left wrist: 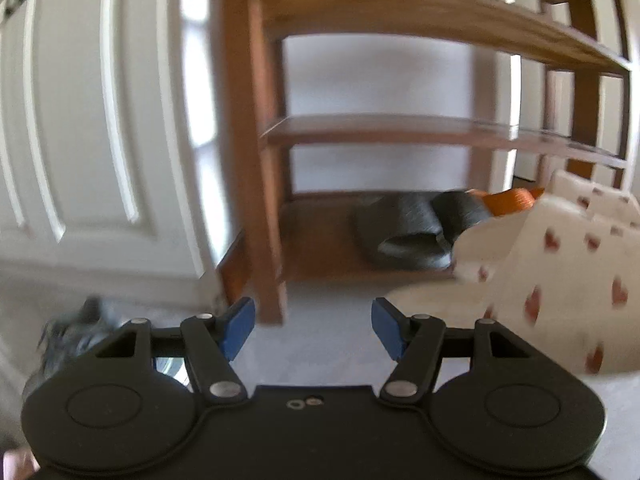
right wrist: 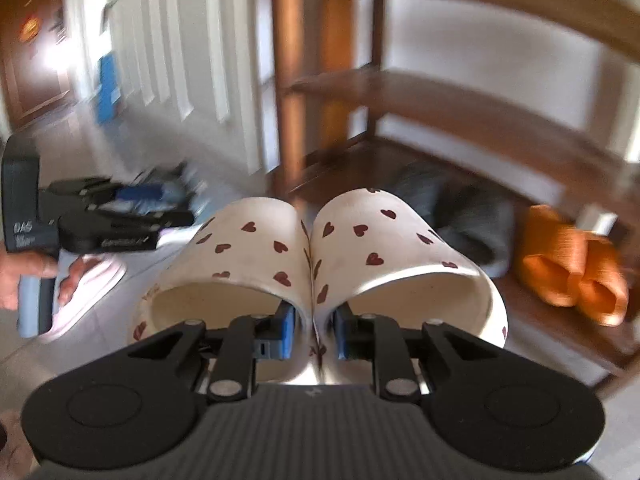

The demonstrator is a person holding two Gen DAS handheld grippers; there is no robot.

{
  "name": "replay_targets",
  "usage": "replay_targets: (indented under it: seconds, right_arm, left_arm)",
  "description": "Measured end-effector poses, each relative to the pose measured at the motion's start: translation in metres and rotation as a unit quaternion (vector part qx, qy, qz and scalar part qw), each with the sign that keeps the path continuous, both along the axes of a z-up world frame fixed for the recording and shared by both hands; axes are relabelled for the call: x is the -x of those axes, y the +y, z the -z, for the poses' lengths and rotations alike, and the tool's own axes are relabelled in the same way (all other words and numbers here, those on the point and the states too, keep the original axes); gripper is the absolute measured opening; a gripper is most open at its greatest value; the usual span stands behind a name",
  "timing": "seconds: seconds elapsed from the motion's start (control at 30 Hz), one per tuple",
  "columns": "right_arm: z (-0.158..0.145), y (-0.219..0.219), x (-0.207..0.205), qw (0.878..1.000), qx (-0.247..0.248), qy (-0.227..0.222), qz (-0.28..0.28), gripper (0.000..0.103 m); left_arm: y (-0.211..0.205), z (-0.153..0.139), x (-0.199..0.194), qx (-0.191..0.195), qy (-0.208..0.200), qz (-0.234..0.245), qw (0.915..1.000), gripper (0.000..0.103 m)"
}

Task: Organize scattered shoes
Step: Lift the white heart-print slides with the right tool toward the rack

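Near rack front, carry step: right tool (right wrist: 312, 330) clamped on inner edges of heart slippers (right wrist: 320, 248) held paired, left tool (left wrist: 313, 326) apart and empty; next, set pair on bottom shelf (right wrist: 532, 312) left of grey slides (right wrist: 472, 220).

You get bright daylight glaring off the white door (right wrist: 168, 60) left of the wooden rack (right wrist: 440, 112); everything smears with motion blur, edges bowed.

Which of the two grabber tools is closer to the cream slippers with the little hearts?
Right. The right gripper is shut on the heart slippers, pinching their inner walls together. The left gripper is open and holds nothing, off to the side of them.
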State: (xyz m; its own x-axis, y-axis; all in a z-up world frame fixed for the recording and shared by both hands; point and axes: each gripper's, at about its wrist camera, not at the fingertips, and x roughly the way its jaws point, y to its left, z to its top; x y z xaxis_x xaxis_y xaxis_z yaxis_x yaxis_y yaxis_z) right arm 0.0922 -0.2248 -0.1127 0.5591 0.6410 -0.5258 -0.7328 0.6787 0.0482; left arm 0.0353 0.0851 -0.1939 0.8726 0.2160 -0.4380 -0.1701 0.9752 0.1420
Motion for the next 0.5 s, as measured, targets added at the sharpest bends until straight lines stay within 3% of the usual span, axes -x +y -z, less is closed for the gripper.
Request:
replay_targets:
  seconds: [0.23, 0.37, 0.5]
  right_arm:
    - [-0.016, -0.069, 0.002, 0.990, -0.077, -0.069, 0.099, 0.023]
    - [-0.021, -0.086, -0.002, 0.982, -0.104, -0.080, 0.135, 0.024]
    - [-0.028, -0.105, -0.014, 0.966, -0.139, -0.108, 0.190, 0.024]
  left_arm:
    - [-0.029, -0.036, -0.023, -0.025, -0.045, 0.038, 0.9980, 0.064]
    - [-0.048, -0.048, -0.046, -0.015, -0.043, 0.041, 0.9981, 0.064]
    - [-0.066, -0.053, -0.068, -0.011, -0.040, 0.054, 0.9977, 0.064]
